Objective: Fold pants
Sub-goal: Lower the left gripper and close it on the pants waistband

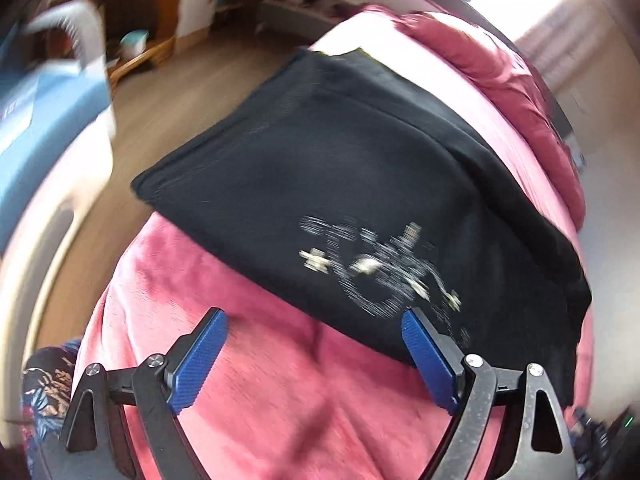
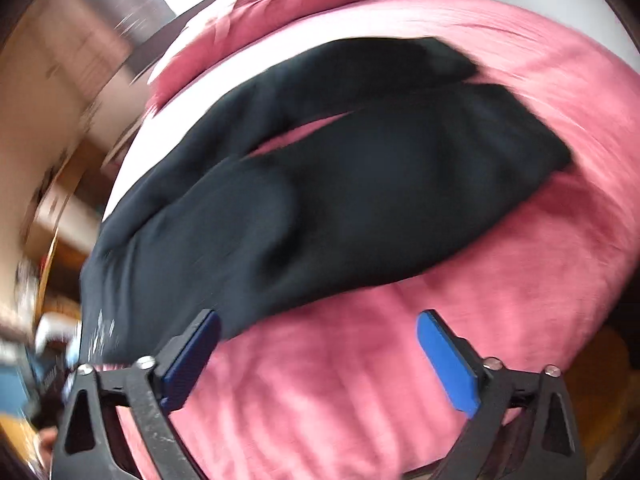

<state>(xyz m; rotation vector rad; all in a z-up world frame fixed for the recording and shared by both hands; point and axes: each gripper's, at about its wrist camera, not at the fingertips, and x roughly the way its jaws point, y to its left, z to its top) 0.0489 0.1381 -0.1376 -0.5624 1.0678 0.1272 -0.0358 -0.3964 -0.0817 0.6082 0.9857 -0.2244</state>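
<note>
the black pants (image 1: 340,184) lie spread on a pink fleece blanket (image 1: 256,384) that covers the bed. in the left wrist view the garment fills the middle of the picture, one corner reaching toward 9 o'clock over the blanket's edge, and a blurred white printed graphic (image 1: 380,272) sits on the cloth toward 5 o'clock. the left gripper (image 1: 314,322) hangs above the blanket at 6 o'clock with its jaws spread wide and nothing between them; its blue pads (image 1: 196,364) are apart, and the right-hand pad overlaps the near hem of the pants in the picture, though contact cannot be told. wood floor (image 1: 172,96) shows toward 11 o'clock.

in the right wrist view the two legs of the pants (image 2: 360,184) run from 8 o'clock toward 2 o'clock, with a sliver of blanket (image 2: 360,380) between them. the right gripper (image 2: 318,324) is at 6 o'clock, jaws wide and empty, over bare blanket just beside the near edge of the cloth. both views are smeared by motion.
</note>
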